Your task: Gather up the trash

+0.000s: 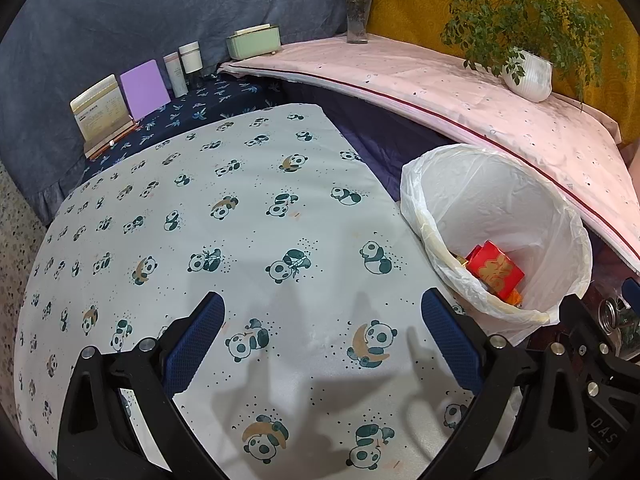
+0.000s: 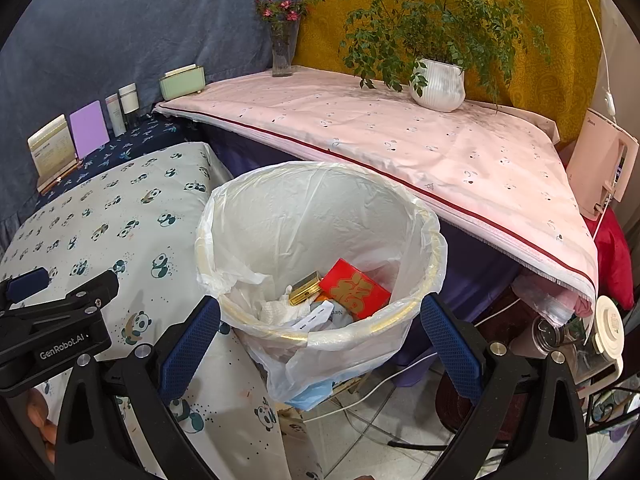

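Note:
A bin lined with a white plastic bag (image 2: 320, 216) stands beside the panda-print table (image 1: 240, 208); it also shows in the left wrist view (image 1: 496, 200). Inside lie a red packet with gold print (image 2: 354, 288), a small gold box (image 2: 305, 289), crumpled white paper (image 2: 280, 310) and a printed slip. The red packet also shows in the left wrist view (image 1: 496, 270). My right gripper (image 2: 320, 340) is open and empty, just above the bin's near rim. My left gripper (image 1: 322, 344) is open and empty over the panda cloth, left of the bin.
A pink-covered shelf (image 2: 400, 136) carries a white plant pot (image 2: 438, 86) and a flower vase (image 2: 282, 48). A green box (image 1: 254, 42), bottles, a purple card (image 1: 144, 88) and a calendar (image 1: 100, 110) line the back. Cables, jars and a pink appliance (image 2: 600, 168) are at the right.

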Demonstrator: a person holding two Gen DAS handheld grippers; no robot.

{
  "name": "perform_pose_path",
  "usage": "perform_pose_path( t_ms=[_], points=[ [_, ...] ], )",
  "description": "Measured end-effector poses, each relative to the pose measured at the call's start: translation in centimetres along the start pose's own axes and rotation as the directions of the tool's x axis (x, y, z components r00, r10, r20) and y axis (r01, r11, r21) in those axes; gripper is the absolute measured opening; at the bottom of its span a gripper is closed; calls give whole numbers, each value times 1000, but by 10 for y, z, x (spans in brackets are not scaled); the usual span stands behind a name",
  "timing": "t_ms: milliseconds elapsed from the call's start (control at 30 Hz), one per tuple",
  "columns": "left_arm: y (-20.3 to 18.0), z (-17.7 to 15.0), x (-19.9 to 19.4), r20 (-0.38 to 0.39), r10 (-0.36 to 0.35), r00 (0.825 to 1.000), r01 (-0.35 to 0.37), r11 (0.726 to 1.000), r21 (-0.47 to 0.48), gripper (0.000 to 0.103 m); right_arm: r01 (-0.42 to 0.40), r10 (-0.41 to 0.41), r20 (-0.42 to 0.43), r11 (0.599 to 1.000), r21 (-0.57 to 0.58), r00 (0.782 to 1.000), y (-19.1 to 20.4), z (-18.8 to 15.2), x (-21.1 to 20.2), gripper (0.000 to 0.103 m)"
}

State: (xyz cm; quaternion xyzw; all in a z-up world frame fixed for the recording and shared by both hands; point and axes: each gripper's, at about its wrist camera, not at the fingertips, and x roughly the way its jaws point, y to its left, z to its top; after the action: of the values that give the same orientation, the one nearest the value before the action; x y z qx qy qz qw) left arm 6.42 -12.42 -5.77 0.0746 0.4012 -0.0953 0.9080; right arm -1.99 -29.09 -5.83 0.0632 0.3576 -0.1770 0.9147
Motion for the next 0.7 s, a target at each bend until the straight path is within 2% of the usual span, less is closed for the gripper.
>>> perform_pose_path(
  t_ms=[533,700],
  points=[
    [-2,0,-1,-3,-10,1000,10,1000,7,94,0,0,0,1000,-1,1000,0,0,0,96],
    [-2,-2,1,-9,-37,999,37,999,9,94,0,0,-2,1000,0,1000,0,0,0,96]
  ],
)
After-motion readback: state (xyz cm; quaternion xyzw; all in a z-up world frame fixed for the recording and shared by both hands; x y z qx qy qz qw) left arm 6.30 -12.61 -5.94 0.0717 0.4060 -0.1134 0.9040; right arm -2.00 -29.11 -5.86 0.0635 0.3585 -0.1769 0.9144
